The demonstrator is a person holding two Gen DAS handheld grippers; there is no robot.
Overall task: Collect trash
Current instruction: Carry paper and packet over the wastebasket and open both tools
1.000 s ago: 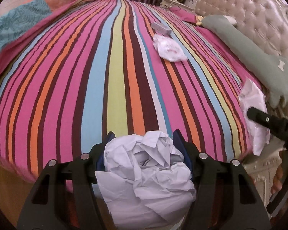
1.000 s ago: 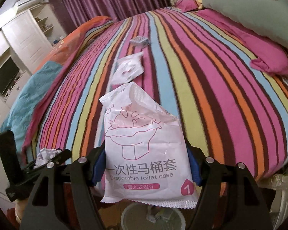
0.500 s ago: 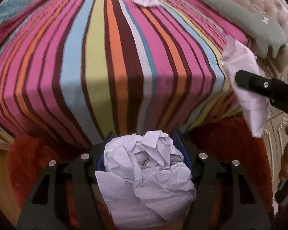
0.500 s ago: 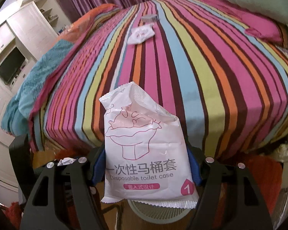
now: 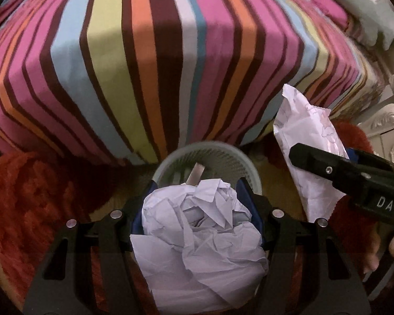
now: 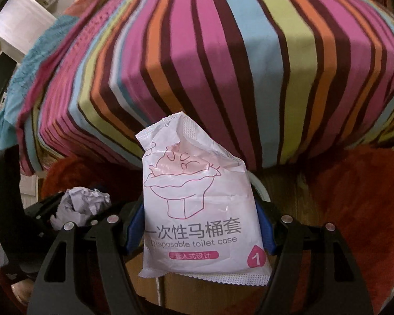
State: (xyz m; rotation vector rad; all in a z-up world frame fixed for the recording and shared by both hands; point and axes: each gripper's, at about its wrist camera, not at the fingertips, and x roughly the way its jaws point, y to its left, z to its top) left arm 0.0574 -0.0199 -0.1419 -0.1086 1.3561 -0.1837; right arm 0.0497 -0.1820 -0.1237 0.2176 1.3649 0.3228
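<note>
packet (image 6: 201,210) reading "Disposable toilet case", crumpled paper (image 5: 199,233)

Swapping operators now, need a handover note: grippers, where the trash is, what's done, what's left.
Left hand-held gripper: shut on a crumpled paper ball, above the waste basket on the floor by the bed.
Right hand-held gripper: shut on a white toilet-cover packet, beside the basket.
Done: both pieces picked up; basket already holds some trash.
Left: release both into the basket.

Striped bedspread (image 5: 155,60), red shaggy rug (image 6: 354,210) below.
</note>
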